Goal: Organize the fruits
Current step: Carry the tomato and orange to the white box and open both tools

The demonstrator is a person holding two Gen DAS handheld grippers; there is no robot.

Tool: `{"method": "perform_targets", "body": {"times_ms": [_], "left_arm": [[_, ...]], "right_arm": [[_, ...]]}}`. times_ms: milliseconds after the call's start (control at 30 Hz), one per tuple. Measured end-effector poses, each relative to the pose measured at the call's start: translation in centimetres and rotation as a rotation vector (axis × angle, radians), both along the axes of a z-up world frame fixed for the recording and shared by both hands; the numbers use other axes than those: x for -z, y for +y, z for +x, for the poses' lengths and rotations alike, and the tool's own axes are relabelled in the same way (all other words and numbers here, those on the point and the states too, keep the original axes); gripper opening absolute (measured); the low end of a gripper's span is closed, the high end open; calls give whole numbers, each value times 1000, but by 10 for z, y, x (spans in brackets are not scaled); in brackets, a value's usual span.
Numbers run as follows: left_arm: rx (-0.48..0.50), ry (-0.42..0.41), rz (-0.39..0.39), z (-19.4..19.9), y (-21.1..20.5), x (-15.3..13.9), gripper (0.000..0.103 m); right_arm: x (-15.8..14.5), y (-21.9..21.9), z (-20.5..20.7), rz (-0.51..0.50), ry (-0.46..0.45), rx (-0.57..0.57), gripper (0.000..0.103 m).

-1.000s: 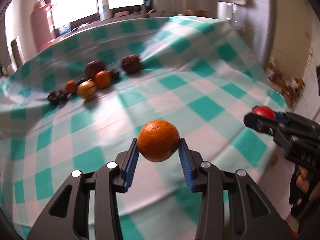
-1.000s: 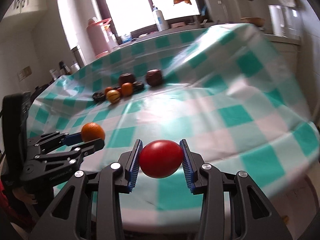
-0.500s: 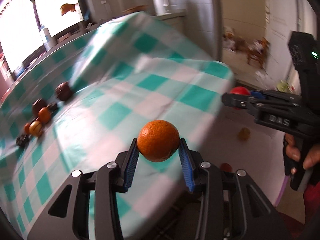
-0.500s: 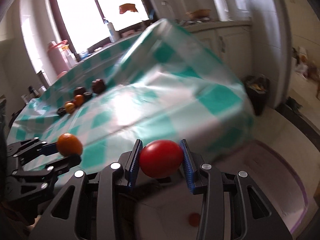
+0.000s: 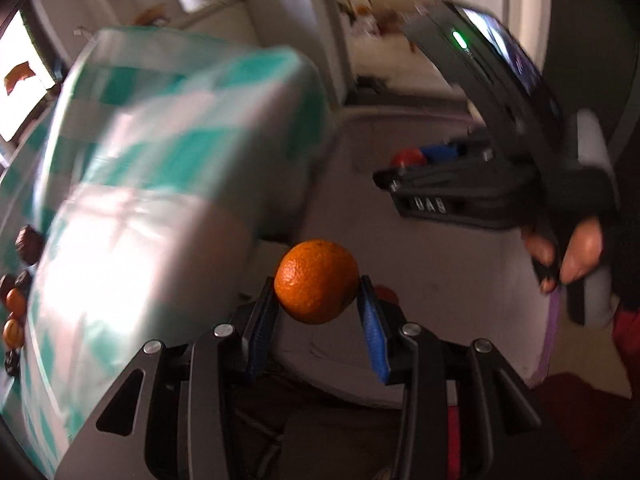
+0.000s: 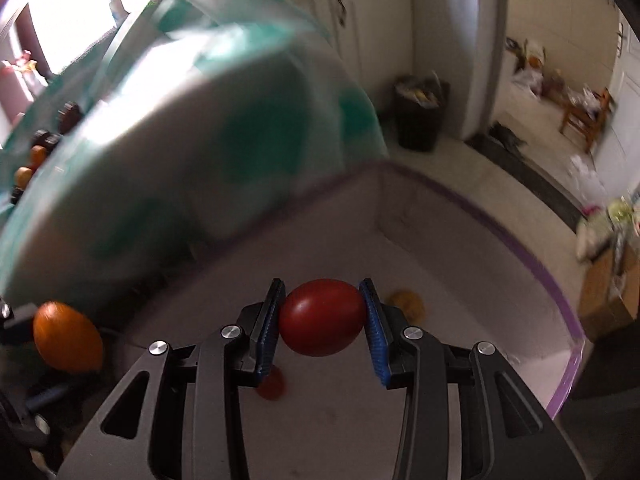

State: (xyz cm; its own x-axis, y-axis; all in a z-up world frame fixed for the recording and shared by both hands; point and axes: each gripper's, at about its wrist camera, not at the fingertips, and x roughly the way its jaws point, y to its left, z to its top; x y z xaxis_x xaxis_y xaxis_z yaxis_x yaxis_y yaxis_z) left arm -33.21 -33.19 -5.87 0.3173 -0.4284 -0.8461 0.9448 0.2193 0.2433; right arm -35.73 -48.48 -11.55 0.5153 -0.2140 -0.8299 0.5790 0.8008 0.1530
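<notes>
My left gripper (image 5: 317, 288) is shut on an orange (image 5: 316, 281), held beyond the table's corner above a white bin (image 5: 440, 280). My right gripper (image 6: 322, 318) is shut on a red tomato-like fruit (image 6: 322, 317) over the same purple-rimmed bin (image 6: 500, 280). In the left wrist view the right gripper (image 5: 404, 168) shows at upper right with its red fruit (image 5: 407, 157). The orange (image 6: 67, 336) appears at lower left in the right wrist view. Two small fruits, one yellow-orange (image 6: 408, 303) and one red (image 6: 272, 386), lie on the bin's floor.
The table with a green-and-white checked cloth (image 5: 140, 200) fills the left, with several dark and orange fruits (image 5: 16, 304) in a row along it. A black waste bin (image 6: 418, 114) stands by the cabinets. A gloved hand (image 5: 568, 256) holds the right gripper.
Both grippers have swung off the tabletop past its corner and dropped down over the white bin, each still gripping its fruit. The views have rolled, so the table now tilts away left.
</notes>
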Motion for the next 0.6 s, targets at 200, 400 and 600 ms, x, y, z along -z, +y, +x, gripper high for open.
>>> {"method": "perform_targets", "body": {"times_ms": [200, 400, 600], "left_arm": [[105, 8, 116, -14, -21, 50, 41], [196, 29, 186, -31, -24, 78, 41], [195, 52, 212, -25, -31, 90, 41]], "right_arm": [[37, -7, 2, 26, 125, 20, 39], [61, -4, 4, 64, 180, 5, 39], [72, 1, 7, 63, 244, -9, 39]]}}
